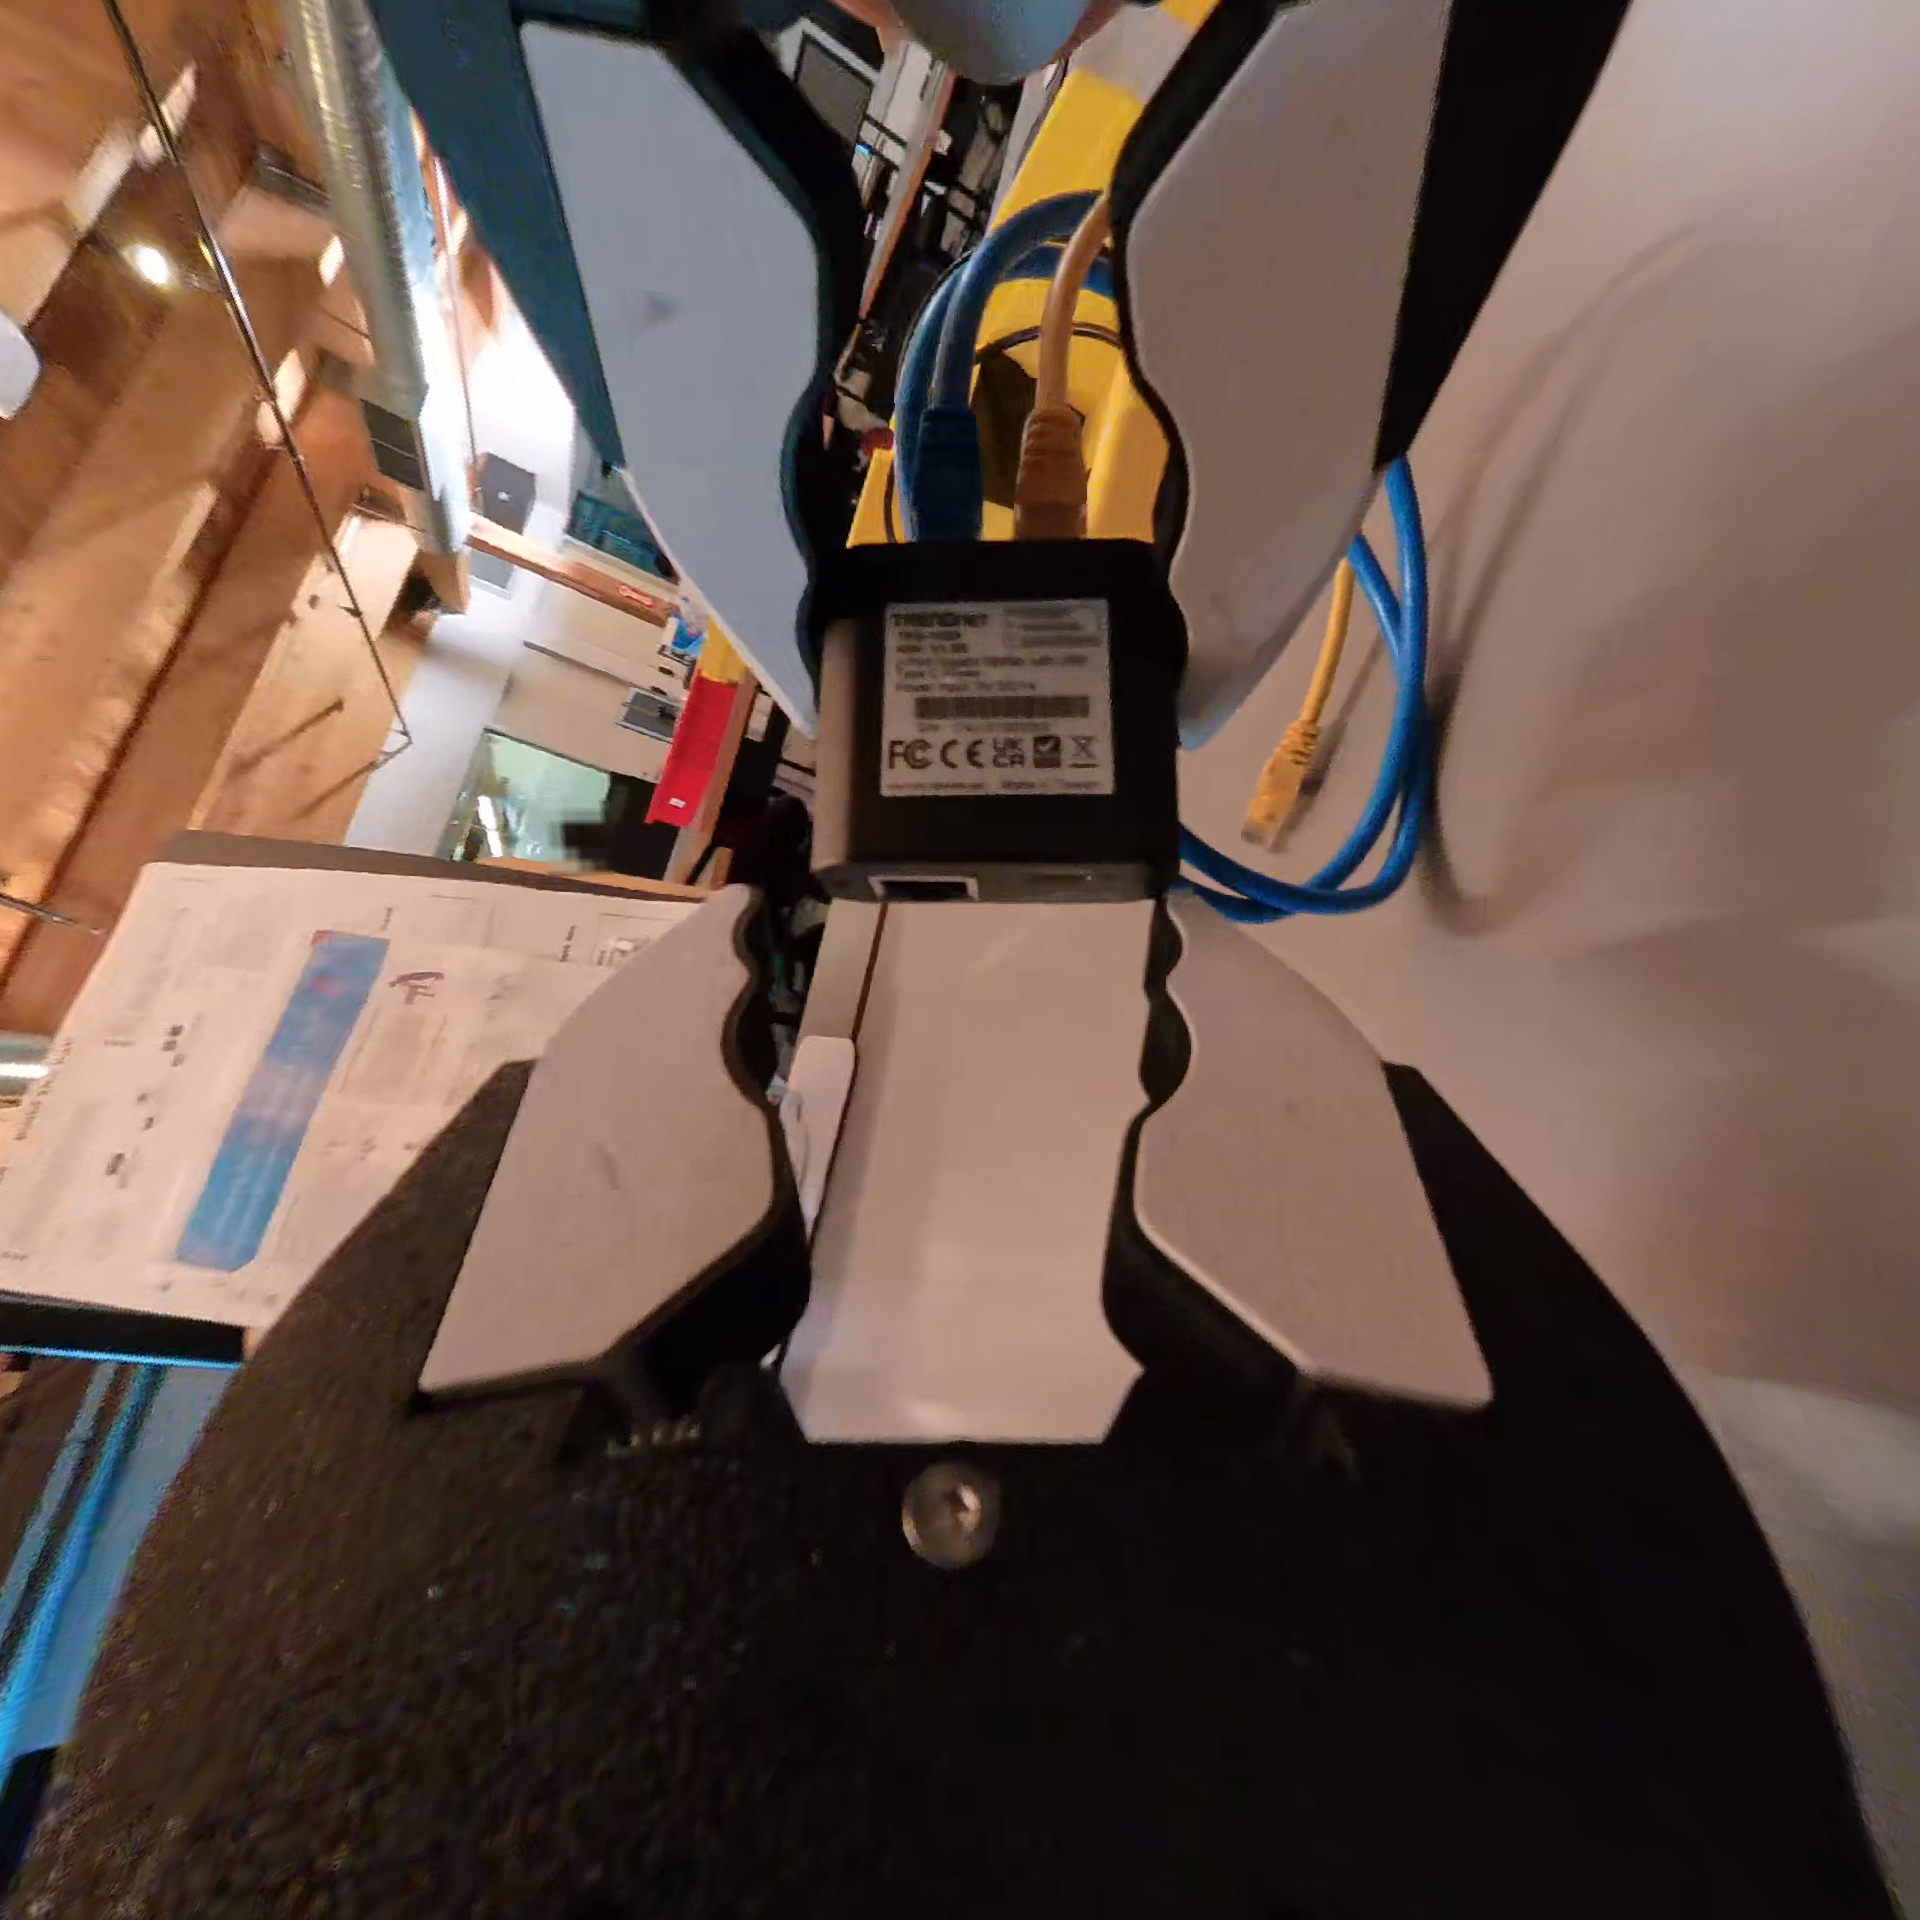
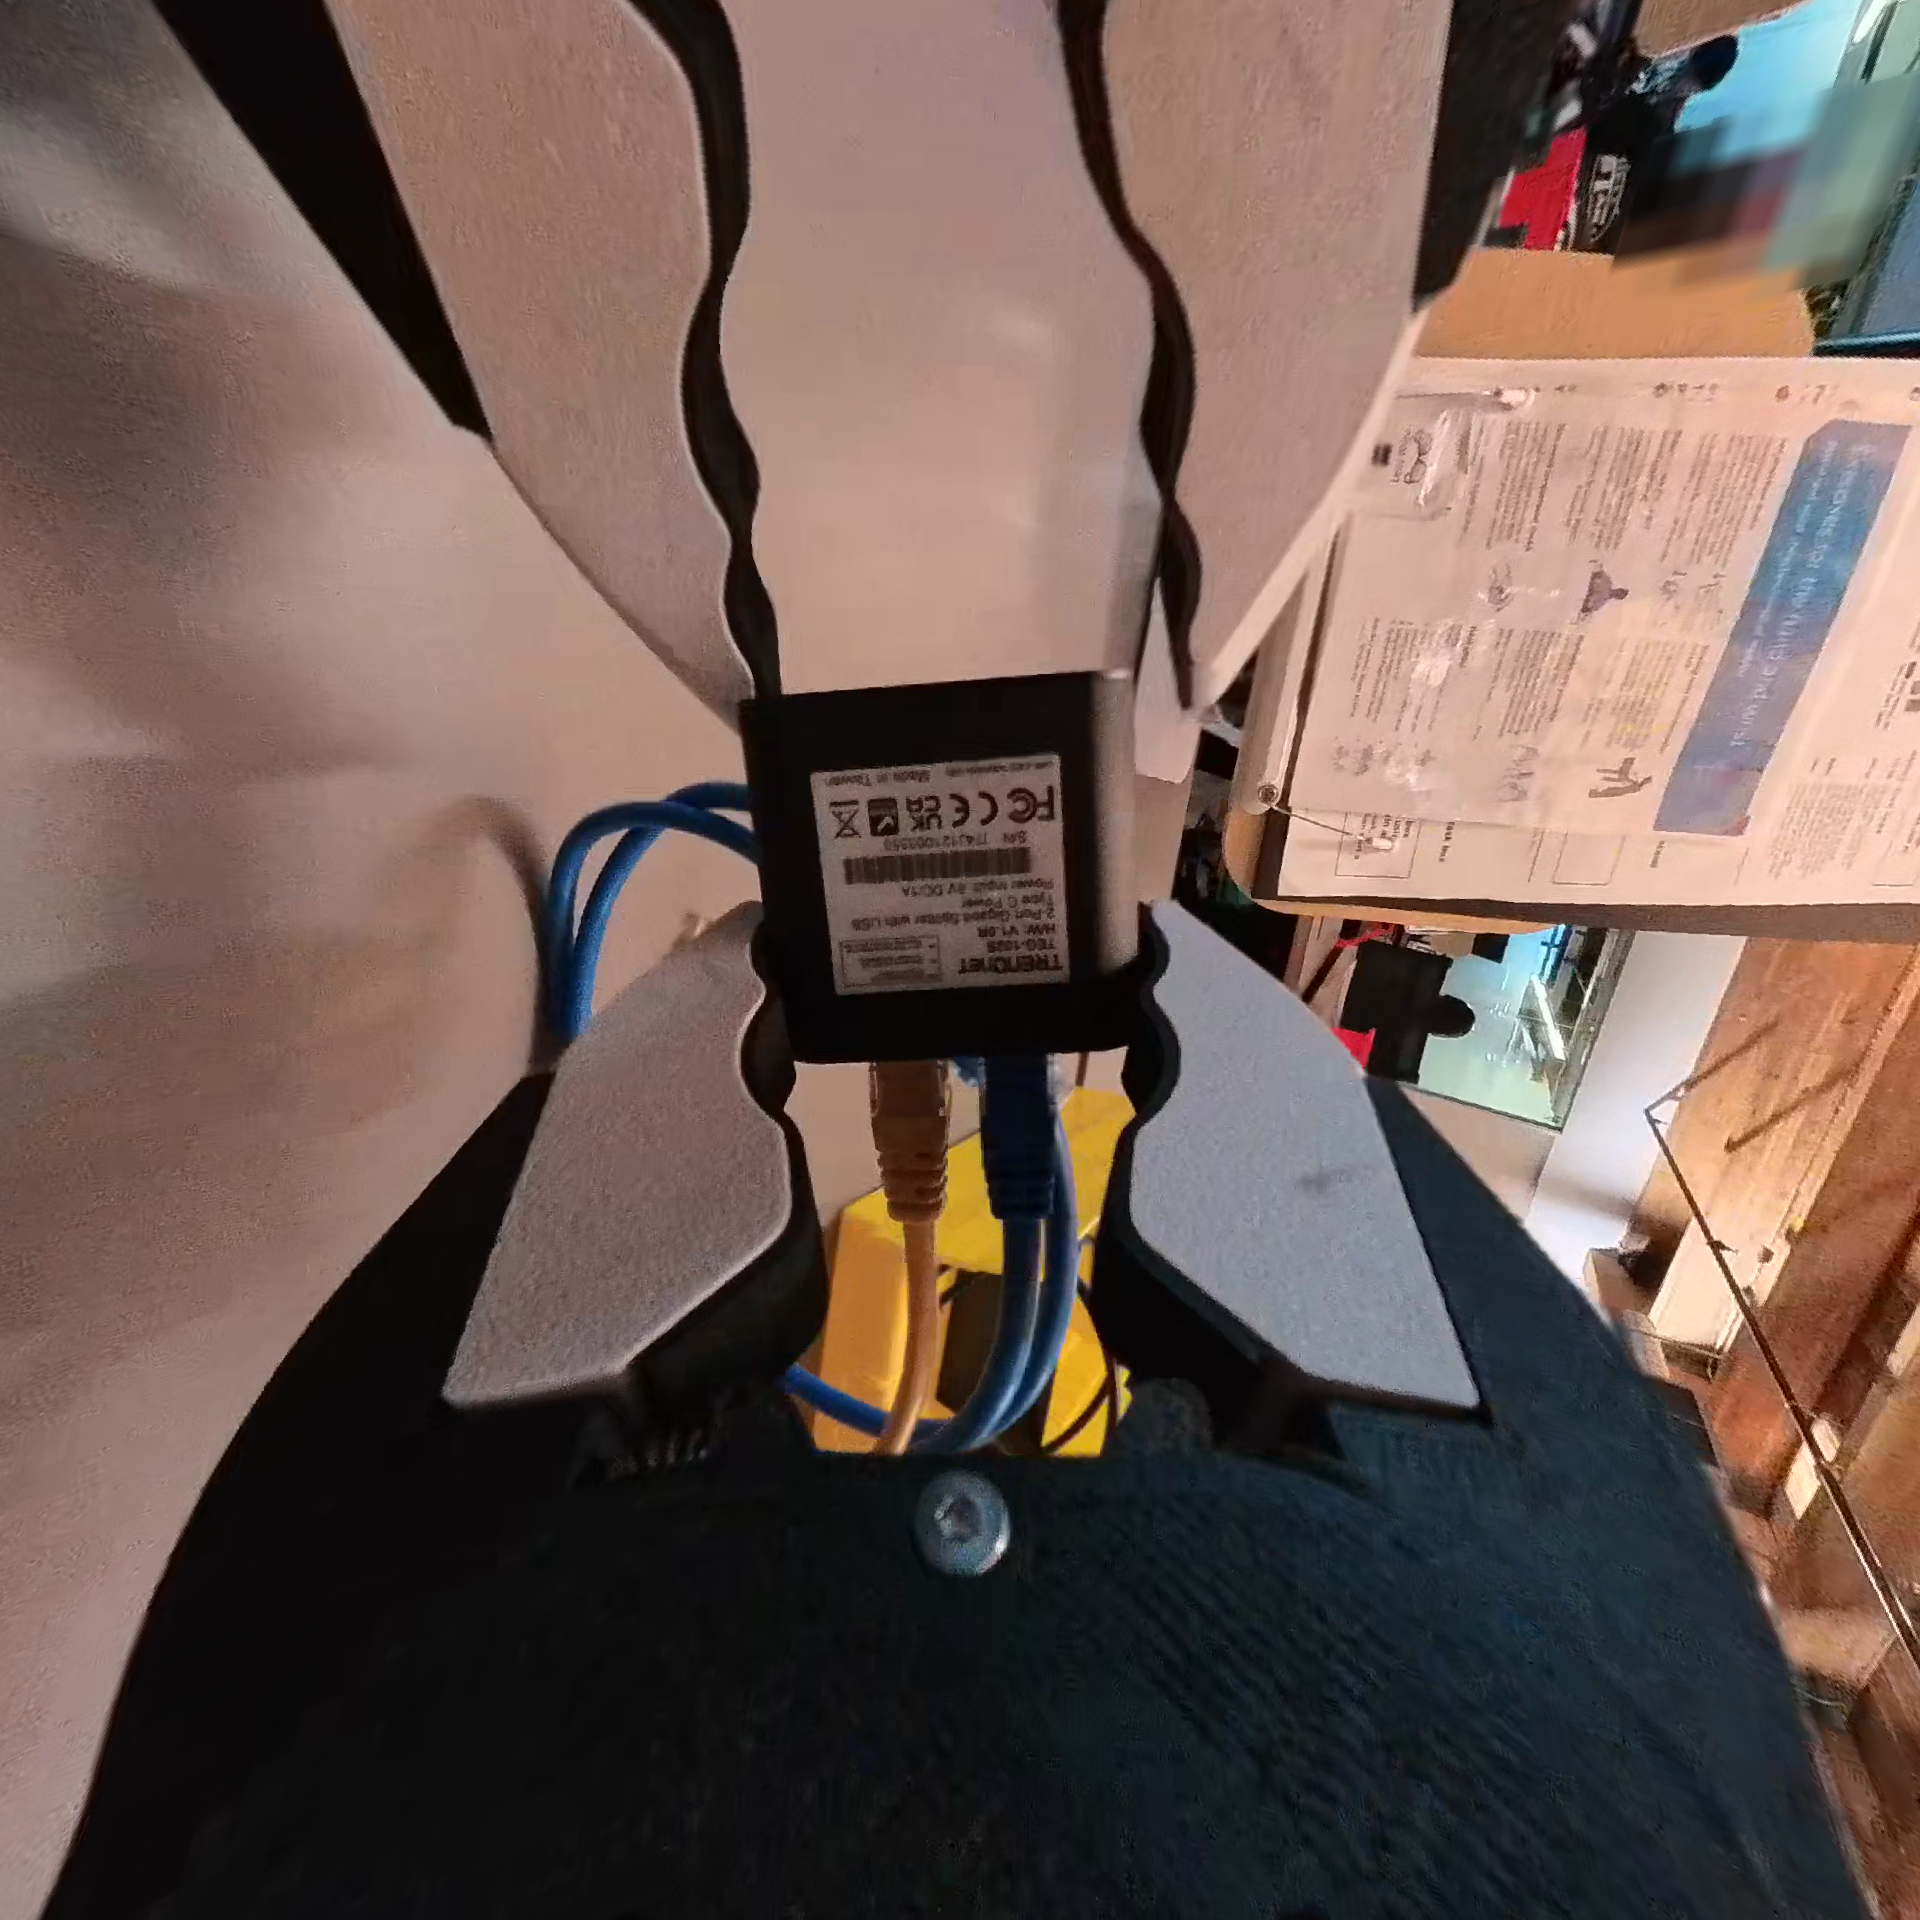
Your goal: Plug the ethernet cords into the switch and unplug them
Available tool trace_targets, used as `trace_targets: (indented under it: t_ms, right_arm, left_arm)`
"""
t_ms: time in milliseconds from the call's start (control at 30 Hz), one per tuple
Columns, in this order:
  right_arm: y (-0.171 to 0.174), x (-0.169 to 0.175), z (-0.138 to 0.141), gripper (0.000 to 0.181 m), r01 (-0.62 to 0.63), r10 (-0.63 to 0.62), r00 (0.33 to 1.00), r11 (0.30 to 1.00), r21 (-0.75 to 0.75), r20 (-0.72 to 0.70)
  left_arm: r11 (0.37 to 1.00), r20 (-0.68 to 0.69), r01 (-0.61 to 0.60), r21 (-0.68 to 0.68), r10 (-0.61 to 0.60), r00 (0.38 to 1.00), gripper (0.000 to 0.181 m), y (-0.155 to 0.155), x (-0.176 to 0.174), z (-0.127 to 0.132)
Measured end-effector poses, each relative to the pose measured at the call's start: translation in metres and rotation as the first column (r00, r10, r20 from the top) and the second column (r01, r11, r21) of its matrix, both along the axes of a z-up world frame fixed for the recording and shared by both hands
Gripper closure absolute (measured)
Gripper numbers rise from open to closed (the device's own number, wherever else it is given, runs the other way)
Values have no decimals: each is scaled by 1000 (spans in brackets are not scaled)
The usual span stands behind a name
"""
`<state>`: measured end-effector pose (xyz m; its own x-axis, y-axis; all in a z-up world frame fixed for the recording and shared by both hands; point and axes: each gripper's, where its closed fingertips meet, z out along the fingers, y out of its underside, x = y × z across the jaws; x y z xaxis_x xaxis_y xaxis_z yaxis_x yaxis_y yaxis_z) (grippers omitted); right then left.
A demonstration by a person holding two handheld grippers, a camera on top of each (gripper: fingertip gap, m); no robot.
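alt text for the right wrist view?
Right gripper shut on a black switch, label side up, with an orange cord and a blue cord plugged in; the left gripper holds its far end.

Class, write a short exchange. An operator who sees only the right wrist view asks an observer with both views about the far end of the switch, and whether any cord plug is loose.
Operator: I can see an orange cord and a blue cord plugged into the near end of the switch. What is on its far end?
Observer: The left wrist view shows one empty port on that end.
Operator: Is any plug free to go in?
Observer: Yes. A loose yellow plug lies on the white surface, beside the blue cord's loop.
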<state>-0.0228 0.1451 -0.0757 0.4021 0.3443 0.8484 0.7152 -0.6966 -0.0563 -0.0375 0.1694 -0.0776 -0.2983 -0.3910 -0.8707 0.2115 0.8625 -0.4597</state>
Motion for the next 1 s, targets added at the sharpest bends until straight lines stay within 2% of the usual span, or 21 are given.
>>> trace_targets:
  t_ms: [67,100,133,167,400,467,567,667,800,900,967,1000]
  right_arm:
    - [1,-1,0,118,5,-5,1000,1000,8,-14]
    - [3,1,2,118,7,-7,1000,1000,17,-4]
    - [3,1,2,118,6,-6,1000,1000,21,-1]
    - [3,-1,0,118,5,-5,1000,1000,17,-17]
    - [2,-5,-2,118,-6,7,998,1000,17,-55]
    - [3,-7,-6,118,-24,25,998,1000,15,-64]
    - [4,-9,-7,118,-31,32,997,999,14,-71]
    - [13,-25,-5,118,-98,102,990,994,41,-94]
    - [12,-20,-9,118,-87,89,992,996,30,-90]
    - [12,-9,7,117,-40,55,995,986,163,-86]
    - [8,-6,26,112,8,50,983,949,316,-177]
    - [6,-9,35,110,42,74,960,915,402,-270]
  left_arm:
    - [999,-52,21,-50,-23,998,122,-1,-2,-4]
    - [996,-93,54,-70,-60,994,120,-4,-5,-8]
    - [992,-132,85,-93,-97,986,103,-8,-9,-11]
    - [989,-157,95,-117,-113,981,101,-10,-11,-12]
    - [974,-94,133,-185,-152,984,107,-13,-10,-6]
    - [965,-61,148,-216,-164,985,102,-14,-11,0]
    - [949,-71,186,-253,-210,975,104,-20,-15,3]
    - [951,-40,208,-228,-222,974,107,-24,-15,2]
    - [957,-74,192,-216,-212,974,117,-20,-12,-4]
    - [943,-69,130,-307,-158,985,118,-13,-5,2]
    - [895,-76,92,-437,-139,987,118,-1,-1,11]
    - [863,-74,81,-498,-136,988,118,7,0,16]
